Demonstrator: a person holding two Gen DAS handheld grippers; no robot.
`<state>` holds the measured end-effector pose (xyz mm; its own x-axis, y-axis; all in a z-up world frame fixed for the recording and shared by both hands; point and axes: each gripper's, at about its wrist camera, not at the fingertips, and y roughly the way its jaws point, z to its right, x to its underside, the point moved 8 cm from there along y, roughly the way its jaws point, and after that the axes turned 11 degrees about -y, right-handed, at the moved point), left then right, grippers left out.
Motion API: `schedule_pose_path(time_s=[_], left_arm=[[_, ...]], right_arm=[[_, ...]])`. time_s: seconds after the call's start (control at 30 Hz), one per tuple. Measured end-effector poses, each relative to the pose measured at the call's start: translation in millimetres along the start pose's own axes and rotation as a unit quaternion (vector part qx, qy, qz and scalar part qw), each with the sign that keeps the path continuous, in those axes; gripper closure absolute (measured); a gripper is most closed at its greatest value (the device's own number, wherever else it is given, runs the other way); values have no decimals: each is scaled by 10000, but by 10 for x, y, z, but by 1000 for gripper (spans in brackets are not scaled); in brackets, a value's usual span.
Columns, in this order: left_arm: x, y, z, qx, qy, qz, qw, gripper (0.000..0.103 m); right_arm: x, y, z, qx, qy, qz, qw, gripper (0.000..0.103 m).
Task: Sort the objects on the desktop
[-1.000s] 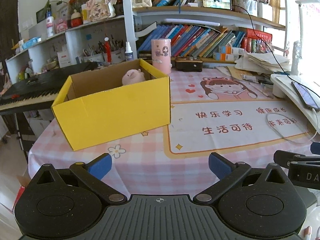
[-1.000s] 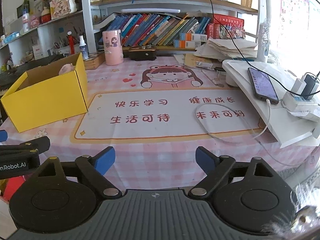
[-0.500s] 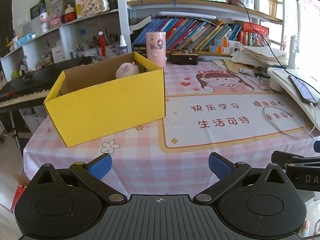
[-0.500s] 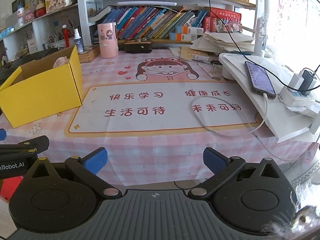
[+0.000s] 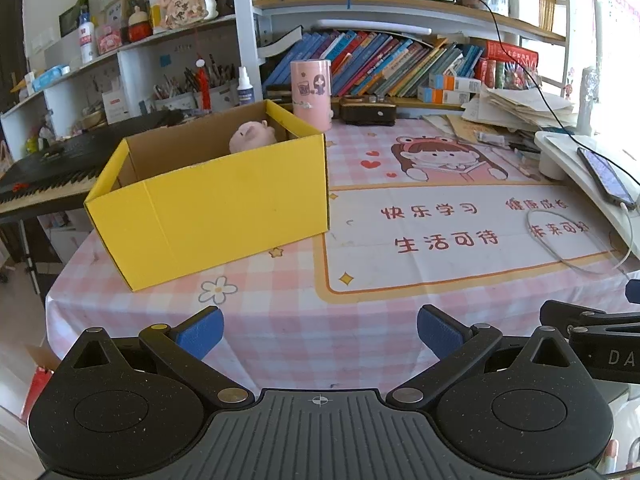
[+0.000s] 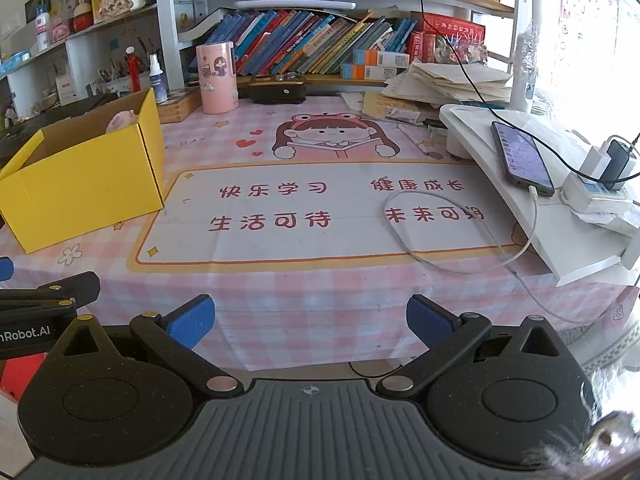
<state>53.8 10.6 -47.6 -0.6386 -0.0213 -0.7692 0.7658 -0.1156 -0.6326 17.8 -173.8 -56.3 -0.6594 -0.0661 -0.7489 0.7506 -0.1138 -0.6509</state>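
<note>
Left wrist view: my left gripper [image 5: 319, 329] hangs at the counter's [image 5: 280, 320] near edge, fingers [image 5: 200, 330] spread wide, holding nothing. My right gripper [image 6: 310, 320] does likewise, wide and empty. Farther back on the left, the yellow box [image 5: 212, 208] holds a pink plush pig [image 5: 250, 136]. Behind it stands a pink cup [image 5: 311, 90].

We are facing white bookshelves [image 5: 360, 4] crammed with leaning books [image 6: 304, 46]. Daylight is pouring in at right, and a keyboard piano [image 5: 44, 172] is standing left of the tabletop [image 6: 320, 284].
</note>
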Motion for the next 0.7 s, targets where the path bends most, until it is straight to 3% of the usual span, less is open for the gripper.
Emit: schedule_pose_path(time_s=[0.7], left_arm=[[22,24,62,64,9,-62,10000,0]], right_arm=[[25,42,1,-48,-11,-49,10000,0]])
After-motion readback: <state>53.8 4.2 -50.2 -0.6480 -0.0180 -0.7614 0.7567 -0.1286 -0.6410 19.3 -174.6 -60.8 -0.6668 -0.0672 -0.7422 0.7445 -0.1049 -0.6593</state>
